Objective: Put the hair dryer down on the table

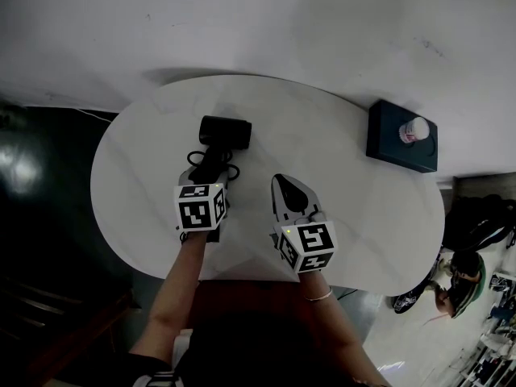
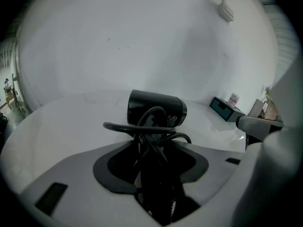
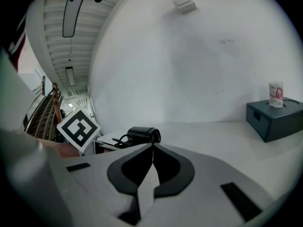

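Head view, hair dryer [image 1: 225, 131]: barrel low over the white table [image 1: 347, 176], left of middle; whether it touches is unclear.
Head view, room: bare tabletop all round; dark box [image 1: 401, 139] well apart, near the right edge.
Left gripper view, left gripper [image 2: 156, 174]: clamped on the hair dryer handle, with the cord [image 2: 142, 126] wound round it.
Left gripper view, handling: probably rigid, smooth plastic and barrel-heavy; the loose cord loops could snag.
Right gripper view, right gripper [image 3: 152, 148]: jaws pressed together, empty.

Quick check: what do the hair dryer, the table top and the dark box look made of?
Hair dryer: black, looks like matte plastic, with a soft sheen on the barrel.
Table top: white with faint grey veins, so marble or a marble-look laminate; cannot tell which.
Dark box: flat dark blue-grey, matte; plastic or painted board, unclear.
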A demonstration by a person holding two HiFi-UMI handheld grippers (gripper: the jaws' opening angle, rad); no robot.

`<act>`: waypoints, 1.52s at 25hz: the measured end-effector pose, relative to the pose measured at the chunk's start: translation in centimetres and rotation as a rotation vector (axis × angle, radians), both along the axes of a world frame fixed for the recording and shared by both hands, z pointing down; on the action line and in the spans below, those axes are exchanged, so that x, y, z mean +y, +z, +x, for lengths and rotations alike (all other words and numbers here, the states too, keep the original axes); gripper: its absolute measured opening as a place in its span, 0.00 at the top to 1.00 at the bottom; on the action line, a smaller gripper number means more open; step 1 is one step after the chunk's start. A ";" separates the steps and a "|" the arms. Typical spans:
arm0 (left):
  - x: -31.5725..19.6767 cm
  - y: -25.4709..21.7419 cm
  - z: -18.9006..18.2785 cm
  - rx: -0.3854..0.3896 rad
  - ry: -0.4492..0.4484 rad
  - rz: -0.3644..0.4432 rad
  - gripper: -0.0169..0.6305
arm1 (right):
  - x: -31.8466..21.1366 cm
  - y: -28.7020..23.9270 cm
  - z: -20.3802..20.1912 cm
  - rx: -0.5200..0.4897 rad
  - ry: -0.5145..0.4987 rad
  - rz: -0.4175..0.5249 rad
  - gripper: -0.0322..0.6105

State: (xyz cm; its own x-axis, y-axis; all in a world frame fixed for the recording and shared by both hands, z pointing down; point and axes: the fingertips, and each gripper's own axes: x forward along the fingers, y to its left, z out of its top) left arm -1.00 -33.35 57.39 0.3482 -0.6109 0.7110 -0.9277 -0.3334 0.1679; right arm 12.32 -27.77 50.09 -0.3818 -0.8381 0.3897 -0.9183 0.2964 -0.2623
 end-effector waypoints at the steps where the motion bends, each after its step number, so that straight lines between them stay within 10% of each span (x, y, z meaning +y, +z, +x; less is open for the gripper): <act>1: 0.0 0.0 0.0 -0.002 0.001 0.001 0.65 | 0.0 0.0 0.0 0.001 0.000 0.001 0.93; 38: 3.1 -5.3 -1.9 0.096 0.011 0.104 0.56 | 2.6 -2.2 -2.6 0.015 0.010 0.049 0.93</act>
